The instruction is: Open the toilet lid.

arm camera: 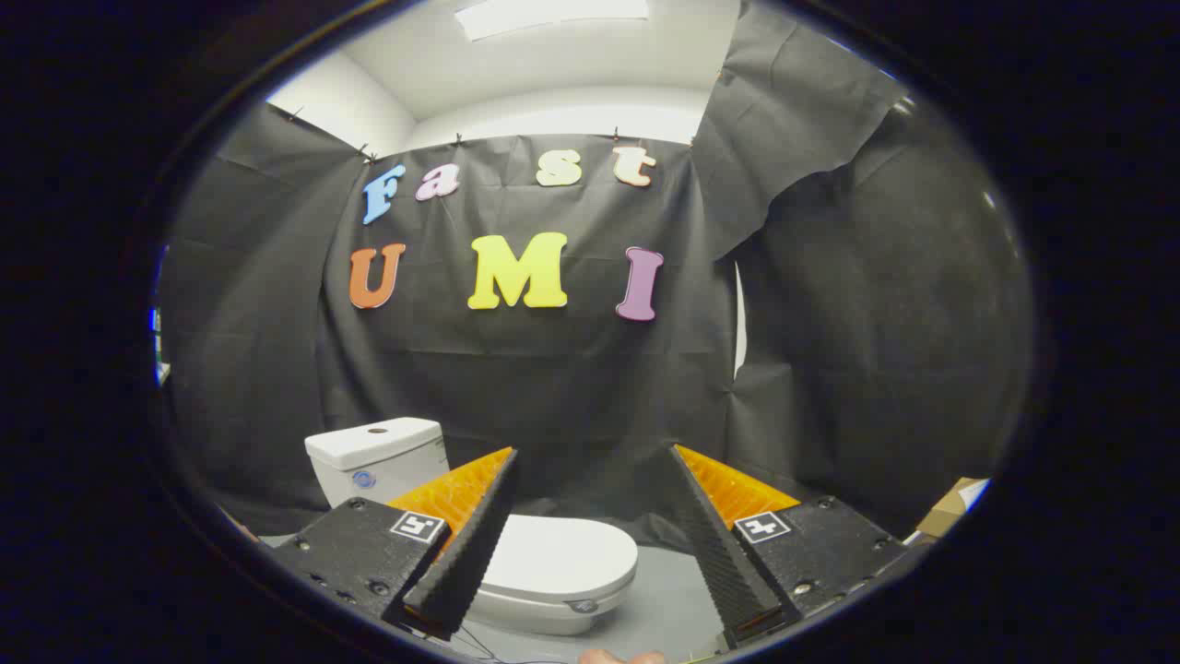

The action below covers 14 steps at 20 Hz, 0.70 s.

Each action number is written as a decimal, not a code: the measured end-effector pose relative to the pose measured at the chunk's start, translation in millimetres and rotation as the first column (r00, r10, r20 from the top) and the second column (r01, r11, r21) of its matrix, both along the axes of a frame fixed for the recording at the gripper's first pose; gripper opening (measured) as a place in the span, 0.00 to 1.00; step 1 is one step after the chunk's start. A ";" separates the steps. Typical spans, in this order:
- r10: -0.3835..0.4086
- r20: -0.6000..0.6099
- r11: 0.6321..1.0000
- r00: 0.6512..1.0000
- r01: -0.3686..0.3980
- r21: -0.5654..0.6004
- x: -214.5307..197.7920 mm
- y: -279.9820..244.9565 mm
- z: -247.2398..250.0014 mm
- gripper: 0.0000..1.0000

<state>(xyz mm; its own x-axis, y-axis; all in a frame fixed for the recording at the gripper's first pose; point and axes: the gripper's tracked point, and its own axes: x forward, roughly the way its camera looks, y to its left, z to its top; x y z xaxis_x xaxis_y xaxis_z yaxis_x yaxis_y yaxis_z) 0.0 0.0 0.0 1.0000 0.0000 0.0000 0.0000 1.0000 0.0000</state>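
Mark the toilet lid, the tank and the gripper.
toilet lid (564, 556): gripper view, flat top of the closed lid, between the fingers.
tank (376, 456): gripper view, front wall of the tank, beyond the left finger.
gripper (595, 461): gripper view, midway between the spread fingertips, open, holding nothing.

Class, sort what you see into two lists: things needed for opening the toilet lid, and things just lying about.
For the job:
toilet lid, shut, partly between the fingers
toilet
claw, open, touching nothing

Lying about:
tank
cardboard box
floor
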 end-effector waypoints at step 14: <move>-0.040 0.012 0.999 0.999 0.040 0.009 2.0 -8.7 -1.5 0.99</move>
<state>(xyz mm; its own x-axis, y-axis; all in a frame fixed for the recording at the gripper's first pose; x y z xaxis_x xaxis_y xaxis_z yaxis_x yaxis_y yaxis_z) 2.0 -8.7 -1.5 0.9991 -0.0397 0.0116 0.0396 0.9992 0.0094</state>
